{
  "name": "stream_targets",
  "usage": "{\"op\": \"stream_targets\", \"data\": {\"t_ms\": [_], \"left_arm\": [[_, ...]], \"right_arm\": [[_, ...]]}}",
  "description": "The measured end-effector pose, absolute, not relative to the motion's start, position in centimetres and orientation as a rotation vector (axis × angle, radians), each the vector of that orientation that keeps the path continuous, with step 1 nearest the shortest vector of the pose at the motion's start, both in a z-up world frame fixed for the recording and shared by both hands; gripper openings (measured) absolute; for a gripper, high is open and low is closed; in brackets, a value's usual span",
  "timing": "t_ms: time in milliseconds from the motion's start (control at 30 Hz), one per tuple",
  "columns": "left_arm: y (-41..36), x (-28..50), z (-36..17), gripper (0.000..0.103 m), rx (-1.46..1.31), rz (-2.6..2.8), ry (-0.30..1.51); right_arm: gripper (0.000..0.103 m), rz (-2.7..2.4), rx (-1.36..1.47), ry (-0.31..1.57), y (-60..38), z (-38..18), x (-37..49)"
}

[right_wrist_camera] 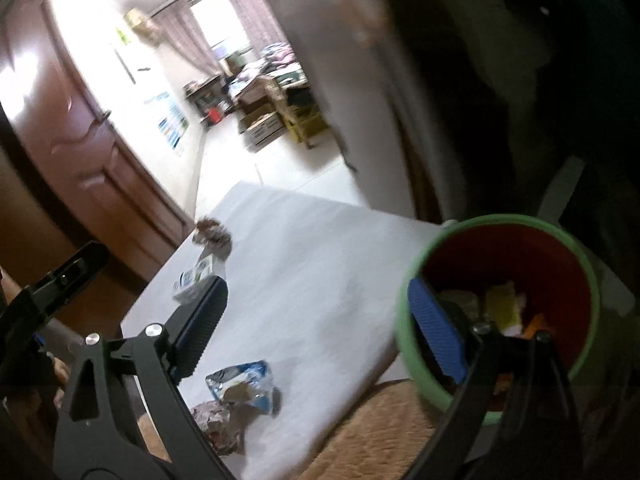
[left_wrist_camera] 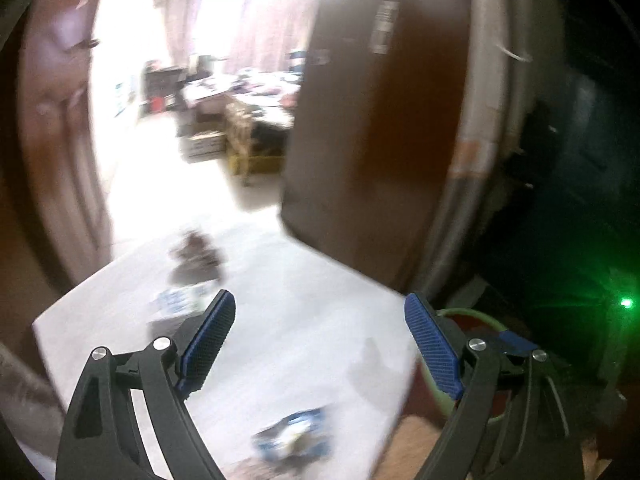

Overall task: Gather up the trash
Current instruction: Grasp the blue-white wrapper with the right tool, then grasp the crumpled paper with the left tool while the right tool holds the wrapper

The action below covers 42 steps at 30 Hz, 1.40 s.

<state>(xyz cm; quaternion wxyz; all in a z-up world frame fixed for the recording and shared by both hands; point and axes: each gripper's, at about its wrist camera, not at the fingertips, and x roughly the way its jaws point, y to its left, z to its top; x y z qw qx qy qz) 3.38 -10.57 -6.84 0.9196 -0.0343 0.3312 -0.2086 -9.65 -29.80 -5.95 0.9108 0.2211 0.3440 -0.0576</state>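
My left gripper [left_wrist_camera: 320,304] hangs open over a white tabletop [left_wrist_camera: 304,264], nothing between its blue pads. A blue-and-clear wrapper [left_wrist_camera: 292,438] lies blurred just below it, a white-and-blue packet [left_wrist_camera: 176,300] by the left finger, and a brown crumpled scrap [left_wrist_camera: 196,254] beyond. My right gripper [right_wrist_camera: 316,286] is open and empty too. Below it lie the blue-and-clear wrapper [right_wrist_camera: 240,380] and a crumpled foil ball [right_wrist_camera: 218,424]; the packet [right_wrist_camera: 194,278] and brown scrap [right_wrist_camera: 214,234] are farther left. A green-rimmed red bin [right_wrist_camera: 500,222] with trash inside stands off the table's right edge, behind the right finger.
A brown wooden door [right_wrist_camera: 80,128] stands at the left, and another door panel [left_wrist_camera: 380,120] is on the right. Between them a doorway opens onto a bright room with boxes [right_wrist_camera: 264,126]. Tan fuzzy cloth [right_wrist_camera: 380,420] lies beside the table's near edge. The far right is dark.
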Motion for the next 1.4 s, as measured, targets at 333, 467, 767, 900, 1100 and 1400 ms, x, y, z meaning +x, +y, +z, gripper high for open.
{"op": "stream_targets", "data": {"t_ms": [333, 467, 767, 900, 1100, 1400], "left_arm": [[-2.6, -0.8, -16.6, 0.083, -0.169, -0.262, 0.823], [-3.1, -1.5, -18.9, 0.082, -0.066, -0.247, 0.86], [-0.3, -1.1, -18.7, 0.083, -0.079, -0.155, 0.837], [-0.2, -1.3, -18.6, 0.083, -0.066, -0.158, 0.841], [-1.5, -1.9, -18.3, 0.083, -0.03, -0.224, 0.85], [-5.2, -3.2, -19.3, 0.083, 0.089, -0.334, 0.897]], "right_arm": [[0.093, -0.011, 0.332, 0.869, -19.5, -13.1, -7.3], [0.093, 0.035, 0.247, 1.003, -16.8, -15.8, -5.7], [0.093, -0.001, 0.194, 1.118, -15.5, -20.1, -4.3], [0.083, 0.017, 0.213, 1.145, -15.5, -20.8, -3.7], [0.042, 0.068, 0.259, 1.11, -16.1, -19.6, -3.8], [0.039, 0.011, 0.406, 0.974, -20.2, -16.0, -4.5]]}}
